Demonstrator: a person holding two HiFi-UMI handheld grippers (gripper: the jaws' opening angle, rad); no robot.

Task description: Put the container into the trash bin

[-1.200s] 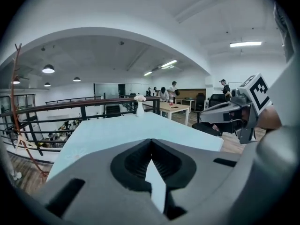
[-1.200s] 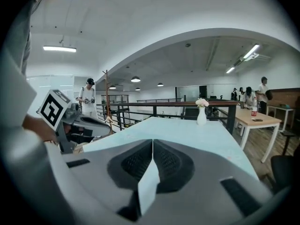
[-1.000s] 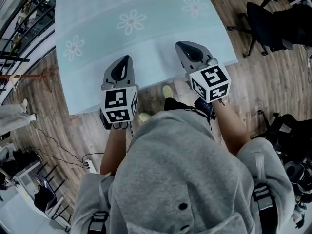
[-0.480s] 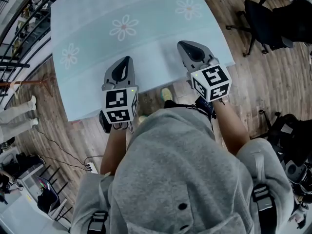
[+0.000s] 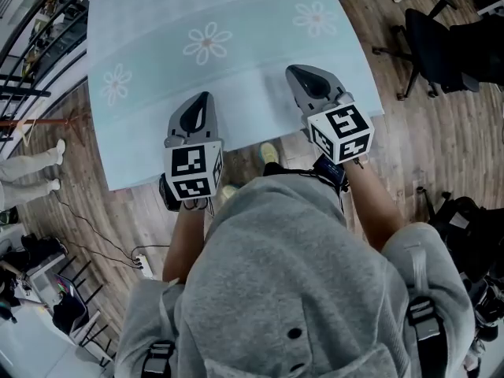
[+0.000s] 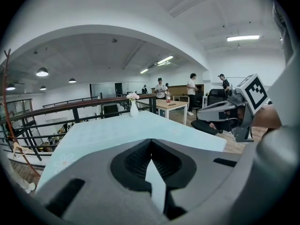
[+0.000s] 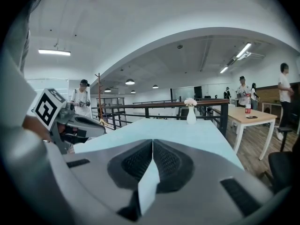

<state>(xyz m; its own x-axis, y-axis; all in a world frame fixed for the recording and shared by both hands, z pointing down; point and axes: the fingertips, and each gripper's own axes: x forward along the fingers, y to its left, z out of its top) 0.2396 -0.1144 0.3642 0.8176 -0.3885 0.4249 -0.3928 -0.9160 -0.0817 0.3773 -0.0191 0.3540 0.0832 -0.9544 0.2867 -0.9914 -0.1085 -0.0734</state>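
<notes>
While the person in a grey hooded top [image 5: 291,290] stands at the near edge of the pale blue worktop [image 5: 236,69], both grippers are held side by side over that edge and point away from the body. The left gripper [image 5: 201,101] has its jaws pressed together with nothing between them, as its own view shows, and only the worktop's cloth lies beyond the tips. The right gripper [image 5: 298,74] likewise has its jaws together and empty. Each carries its cube of square markers near the wrist, the left cube [image 5: 193,168] and the right cube [image 5: 340,132]. The worktop's cloth bears daisy prints [image 5: 208,43], and at its far end stands a small white vase [image 7: 191,114] with flowers, just before a dark railing [image 6: 70,104]. Beyond it, in the right gripper view, is a wooden table [image 7: 248,118] with a red bottle [image 7: 247,103] on it, and people stand in the background. A black office chair [image 5: 429,42] sits on the wooden floor [image 5: 441,132] to the person's right. Where the container and the trash bin are cannot be told from these views.
</notes>
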